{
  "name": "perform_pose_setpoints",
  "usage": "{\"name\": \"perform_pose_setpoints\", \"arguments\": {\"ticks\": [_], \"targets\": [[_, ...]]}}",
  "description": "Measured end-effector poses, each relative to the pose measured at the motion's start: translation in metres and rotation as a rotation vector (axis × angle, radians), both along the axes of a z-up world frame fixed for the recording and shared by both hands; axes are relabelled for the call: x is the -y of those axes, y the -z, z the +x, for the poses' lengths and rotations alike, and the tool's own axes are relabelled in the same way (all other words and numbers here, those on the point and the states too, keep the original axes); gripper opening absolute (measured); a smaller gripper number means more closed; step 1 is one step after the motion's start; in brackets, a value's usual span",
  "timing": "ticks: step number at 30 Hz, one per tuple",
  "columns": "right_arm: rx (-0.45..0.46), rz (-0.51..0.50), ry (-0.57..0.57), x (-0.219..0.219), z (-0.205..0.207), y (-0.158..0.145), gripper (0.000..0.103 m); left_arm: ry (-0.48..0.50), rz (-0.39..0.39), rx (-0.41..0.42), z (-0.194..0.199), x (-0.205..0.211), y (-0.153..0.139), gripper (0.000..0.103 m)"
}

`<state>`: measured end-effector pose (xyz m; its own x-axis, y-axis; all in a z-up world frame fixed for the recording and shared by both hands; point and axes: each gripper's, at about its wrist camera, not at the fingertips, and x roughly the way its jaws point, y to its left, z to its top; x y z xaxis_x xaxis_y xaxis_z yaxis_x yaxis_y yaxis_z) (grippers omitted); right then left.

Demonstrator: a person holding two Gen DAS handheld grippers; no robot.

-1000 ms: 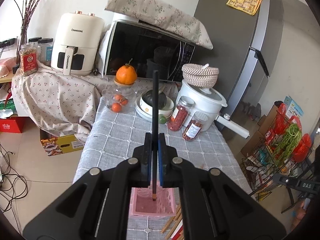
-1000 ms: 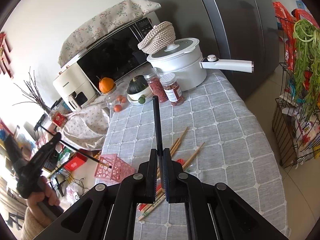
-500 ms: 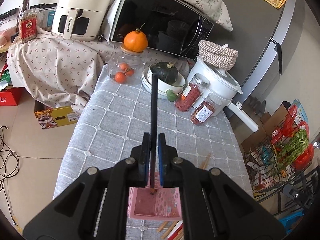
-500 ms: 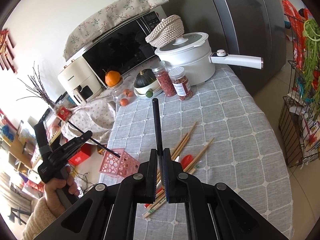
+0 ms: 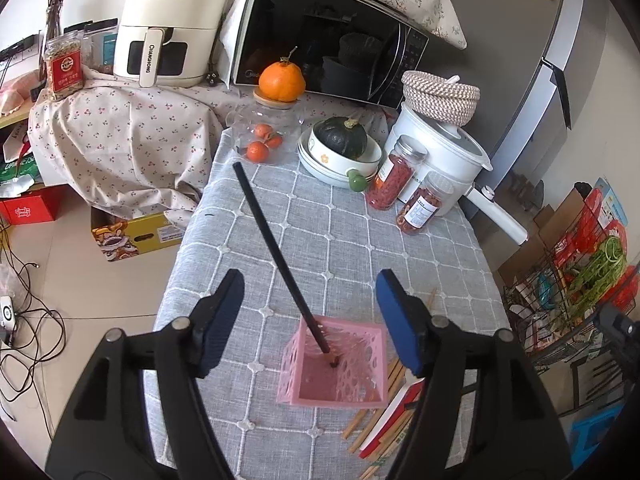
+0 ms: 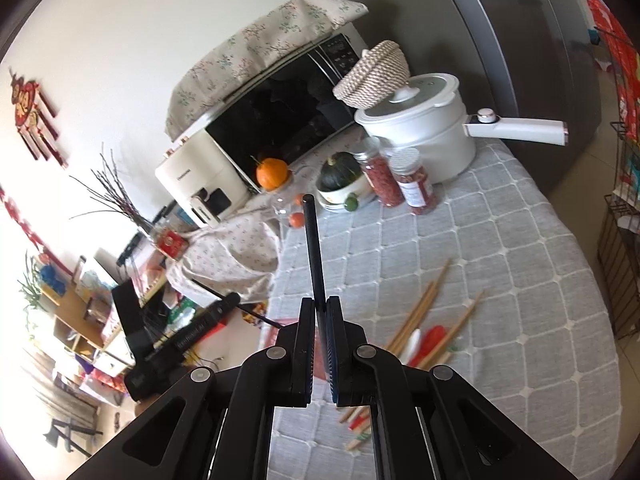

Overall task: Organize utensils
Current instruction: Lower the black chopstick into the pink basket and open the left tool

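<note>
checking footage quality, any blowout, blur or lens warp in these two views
Left wrist view: evenly lit and sharp, the black chopstick in the pink basket is crisp, though the fisheye bends the fridge. Right wrist view: the lower left is blown out and soft, and the wall ornament is blurred.

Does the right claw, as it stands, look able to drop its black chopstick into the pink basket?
Probably yes. The right claw is shut on its black chopstick, and the pink basket holds only one leaning chopstick. The opening left claw hovers over it, though.
</note>
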<state>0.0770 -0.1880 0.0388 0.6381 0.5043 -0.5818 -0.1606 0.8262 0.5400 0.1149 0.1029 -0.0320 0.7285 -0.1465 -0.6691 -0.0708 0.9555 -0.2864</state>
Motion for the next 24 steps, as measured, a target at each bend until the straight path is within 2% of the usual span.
{"name": "perform_pose_setpoints", "arguments": {"ticks": [6,11,17,24], "targets": [[0.03,0.065,-0.014,-0.018,0.011,-0.007,0.006,0.023,0.019,-0.023,-0.015,-0.01,-0.003,0.075],[0.041,0.096,-0.014,-0.034,0.023,-0.001,0.006,0.034,0.027,-0.051,-0.022,-0.019,0.002,0.076],[0.043,0.058,0.011,-0.056,0.04,0.017,0.006,0.022,0.016,-0.081,-0.023,-0.027,0.007,0.076],[-0.019,0.008,0.024,-0.078,0.059,0.054,0.006,0.039,0.015,-0.1,-0.023,-0.024,0.01,0.076]]}}
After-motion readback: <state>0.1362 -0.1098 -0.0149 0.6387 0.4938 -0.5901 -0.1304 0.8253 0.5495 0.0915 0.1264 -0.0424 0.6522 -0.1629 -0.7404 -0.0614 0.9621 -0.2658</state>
